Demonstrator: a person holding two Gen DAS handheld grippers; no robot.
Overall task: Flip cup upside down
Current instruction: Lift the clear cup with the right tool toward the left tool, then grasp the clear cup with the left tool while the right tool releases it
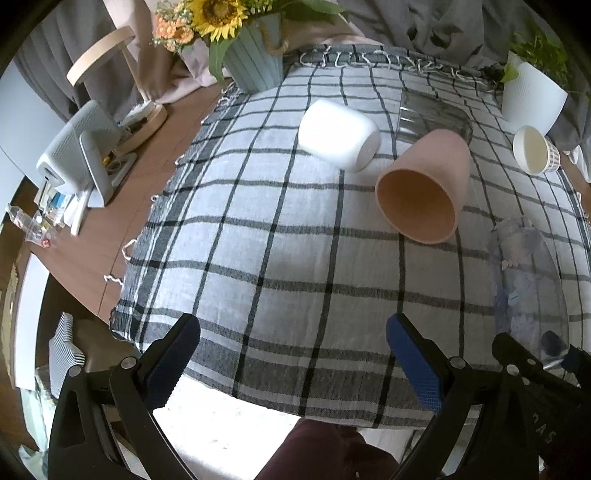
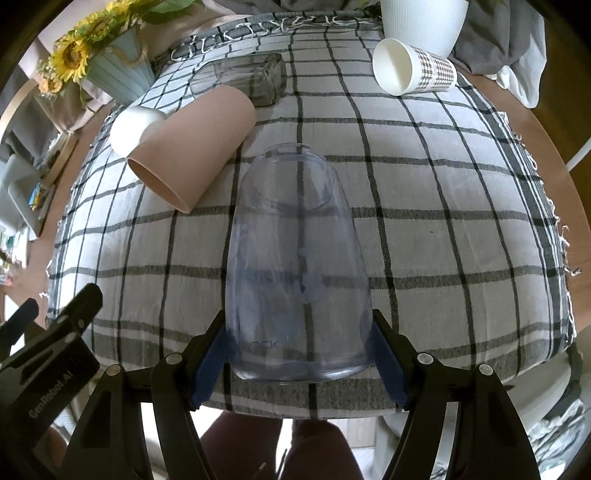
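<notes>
A clear bluish plastic cup (image 2: 295,266) lies lengthways between my right gripper's (image 2: 299,354) blue pads, its wide end near the camera and its narrow end pointing away. The jaws are closed against its sides. The same cup shows at the right edge of the left wrist view (image 1: 524,280), with the right gripper at its near end. My left gripper (image 1: 291,354) is open and empty above the near edge of the checked cloth (image 1: 258,258). A pink cup (image 1: 424,184) lies on its side with its mouth toward me; it also shows in the right wrist view (image 2: 192,147).
A white cup (image 1: 338,134) lies on its side beside the pink one. A grey glass (image 2: 240,77) lies behind them. A paper cup (image 2: 410,66) lies at the back right near a white planter (image 2: 421,22). A sunflower vase (image 1: 251,59) stands at the back left.
</notes>
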